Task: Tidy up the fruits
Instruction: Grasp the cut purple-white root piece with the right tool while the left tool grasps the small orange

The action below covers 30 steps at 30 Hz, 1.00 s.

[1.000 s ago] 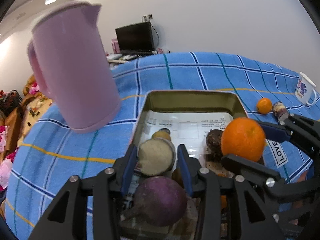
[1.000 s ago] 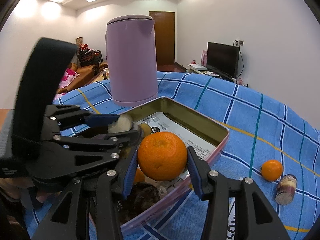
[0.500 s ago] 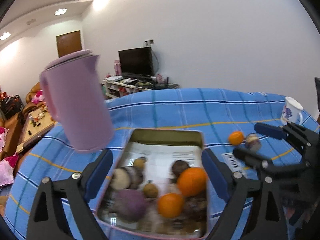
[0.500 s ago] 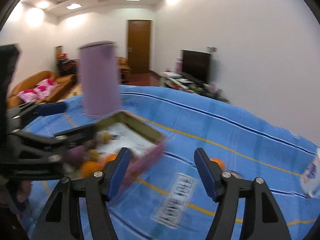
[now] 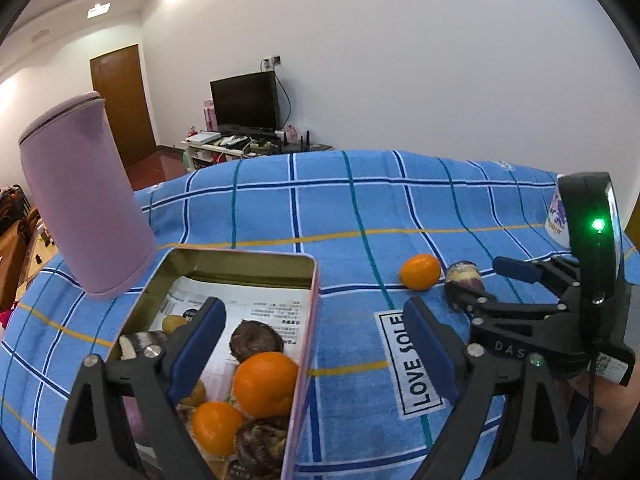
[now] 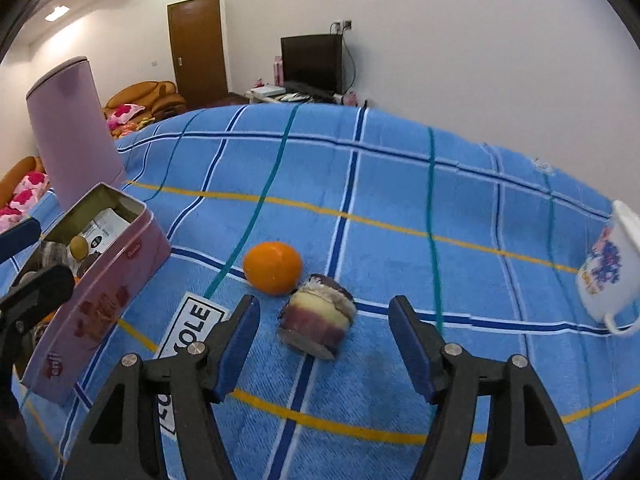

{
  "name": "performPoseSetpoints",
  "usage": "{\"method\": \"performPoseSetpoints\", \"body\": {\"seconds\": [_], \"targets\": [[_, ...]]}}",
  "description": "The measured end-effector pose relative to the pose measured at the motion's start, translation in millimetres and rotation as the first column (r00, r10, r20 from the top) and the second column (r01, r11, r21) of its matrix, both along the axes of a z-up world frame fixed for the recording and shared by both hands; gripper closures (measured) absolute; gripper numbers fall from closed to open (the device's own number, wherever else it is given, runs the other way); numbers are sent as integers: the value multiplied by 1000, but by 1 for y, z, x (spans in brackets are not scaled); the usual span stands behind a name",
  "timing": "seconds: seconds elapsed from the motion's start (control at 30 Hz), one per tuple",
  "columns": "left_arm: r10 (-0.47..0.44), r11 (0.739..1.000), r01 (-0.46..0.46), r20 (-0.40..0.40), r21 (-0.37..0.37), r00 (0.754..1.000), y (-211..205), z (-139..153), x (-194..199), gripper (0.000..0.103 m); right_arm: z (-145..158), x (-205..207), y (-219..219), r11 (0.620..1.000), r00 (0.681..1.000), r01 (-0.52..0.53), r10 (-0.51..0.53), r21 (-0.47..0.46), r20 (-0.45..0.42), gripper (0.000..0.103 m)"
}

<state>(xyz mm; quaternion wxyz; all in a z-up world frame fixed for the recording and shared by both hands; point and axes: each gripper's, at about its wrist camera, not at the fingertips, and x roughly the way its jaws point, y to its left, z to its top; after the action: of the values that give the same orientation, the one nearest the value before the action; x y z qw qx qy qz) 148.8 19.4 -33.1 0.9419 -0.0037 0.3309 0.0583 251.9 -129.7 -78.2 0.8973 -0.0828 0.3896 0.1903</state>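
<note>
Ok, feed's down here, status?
Both grippers open, empty: left gripper, right gripper. Purple cut piece ahead of right. Orange touching it.

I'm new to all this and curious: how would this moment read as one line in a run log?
left gripper: open, empty, over tin | right gripper: open, empty, near purple-and-cream chunk | loose orange: on cloth
</note>
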Motion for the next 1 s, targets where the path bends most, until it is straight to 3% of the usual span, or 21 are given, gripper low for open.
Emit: {"method": "performPoseSetpoints", "body": {"seconds": [0.13,0.2,0.23,0.43,0.53,0.63,0.87,1.0], "targets": [[-1,1000,1,-7,7,1000,-6,0,9,10,-8,6,-1,1000,999,-7,8,11,-44,35],[-5,1000,5,-12,9,1000,-11,-1,12,10,-12,10,-1,1000,997,-14,15,23,-74,43],[-8,1000,8,-16,11,1000,-14,-1,14,10,-12,11,-2,999,996,-22,25,39,-81,55],[-28,999,29,-32,21,999,-33,-3,27,10,-13,11,-5,998,996,-38,41,44,-77,56],[-45,999,46,-37,26,998,-45,-5,35,10,-6,10,-28,996,998,16,-10,91,-69,56],[-53,999,53,-63,5,997,-54,-13,49,12,-2,12,-52,993,995,95,-92,75,-37,56],[-82,997,81,-142,-19,986,-77,-40,88,32,1,14,-89,977,981,195,-195,83,-16,56],[-92,996,87,-171,-37,981,-79,-51,106,35,4,12,-95,975,981,193,-192,107,-19,56]]}}
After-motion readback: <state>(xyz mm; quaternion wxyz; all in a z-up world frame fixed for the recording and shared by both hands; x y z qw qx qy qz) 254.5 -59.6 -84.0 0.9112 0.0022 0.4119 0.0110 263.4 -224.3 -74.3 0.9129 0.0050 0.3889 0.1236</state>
